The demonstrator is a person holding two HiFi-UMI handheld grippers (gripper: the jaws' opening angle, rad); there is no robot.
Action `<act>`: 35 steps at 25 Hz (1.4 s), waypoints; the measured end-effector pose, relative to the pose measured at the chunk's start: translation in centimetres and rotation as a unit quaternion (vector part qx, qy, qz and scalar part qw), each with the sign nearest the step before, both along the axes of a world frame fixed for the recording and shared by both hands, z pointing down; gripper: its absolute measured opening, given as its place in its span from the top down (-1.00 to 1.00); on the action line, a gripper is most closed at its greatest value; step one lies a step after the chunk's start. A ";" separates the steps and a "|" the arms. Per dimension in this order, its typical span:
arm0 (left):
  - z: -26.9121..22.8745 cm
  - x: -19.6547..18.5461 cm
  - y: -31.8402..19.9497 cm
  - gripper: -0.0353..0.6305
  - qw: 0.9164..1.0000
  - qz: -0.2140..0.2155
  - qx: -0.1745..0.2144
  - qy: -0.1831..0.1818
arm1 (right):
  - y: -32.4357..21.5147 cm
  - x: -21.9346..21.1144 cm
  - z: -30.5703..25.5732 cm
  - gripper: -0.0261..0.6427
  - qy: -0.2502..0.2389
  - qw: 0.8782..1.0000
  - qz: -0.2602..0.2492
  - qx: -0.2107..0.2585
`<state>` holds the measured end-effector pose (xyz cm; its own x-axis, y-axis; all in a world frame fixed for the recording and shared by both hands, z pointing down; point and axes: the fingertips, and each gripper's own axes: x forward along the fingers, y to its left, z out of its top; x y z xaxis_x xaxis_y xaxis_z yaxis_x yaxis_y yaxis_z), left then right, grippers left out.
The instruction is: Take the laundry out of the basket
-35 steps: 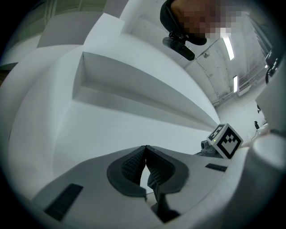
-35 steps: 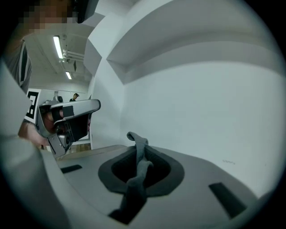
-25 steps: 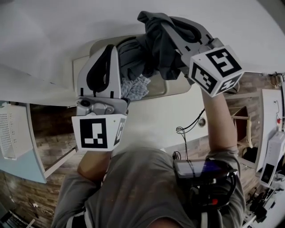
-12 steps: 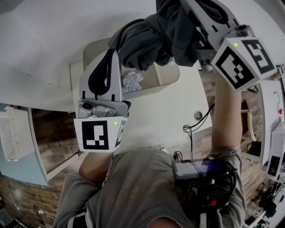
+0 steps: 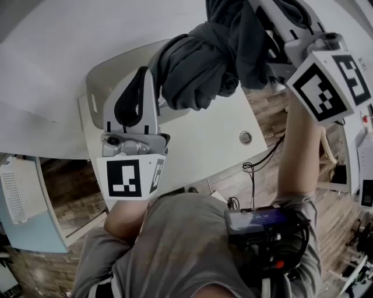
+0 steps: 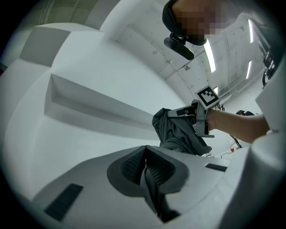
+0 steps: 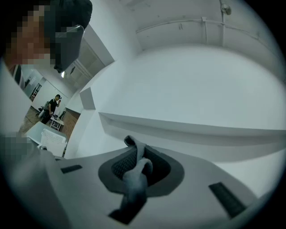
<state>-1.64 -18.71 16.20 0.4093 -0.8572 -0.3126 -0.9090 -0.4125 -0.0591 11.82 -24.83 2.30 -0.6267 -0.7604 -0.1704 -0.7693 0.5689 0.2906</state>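
Note:
A bundled dark grey garment (image 5: 195,70) hangs in the air above the table, and my right gripper (image 5: 250,17) is shut on it at the top right. In the right gripper view a fold of this grey cloth (image 7: 134,179) is pinched between the pads of the right gripper (image 7: 134,156). The beige laundry basket (image 5: 93,96) stands on the white table (image 5: 52,70), mostly hidden behind my left gripper (image 5: 140,75) and the garment. The left gripper (image 6: 145,154) has its pads together, and I see nothing held in them. From the left gripper view the garment (image 6: 178,132) hangs ahead to the right.
The table's near edge has a round cable hole (image 5: 246,138), with a black cable (image 5: 253,169) dangling below it. A white perforated bin (image 5: 14,186) stands on the floor at the left. My torso fills the lower middle of the head view.
The right gripper has lifted the grey garment up out of the basket and to the right. The patterned cloth seen in the basket earlier is now hidden. The left gripper has shifted a little.

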 end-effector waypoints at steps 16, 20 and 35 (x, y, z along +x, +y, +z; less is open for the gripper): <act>0.5 7.6 4.0 0.87 0.999 0.037 -0.005 -0.018 | 5.2 9.1 7.2 0.81 0.007 0.998 0.042 -0.036; 1.3 7.7 4.6 0.87 0.999 0.031 -0.014 -0.022 | 5.2 9.2 11.3 0.81 0.014 0.997 0.041 -0.057; 2.9 4.4 5.5 0.87 0.998 -0.019 -0.031 -0.043 | 5.2 6.0 31.6 0.80 0.043 0.983 0.029 -0.177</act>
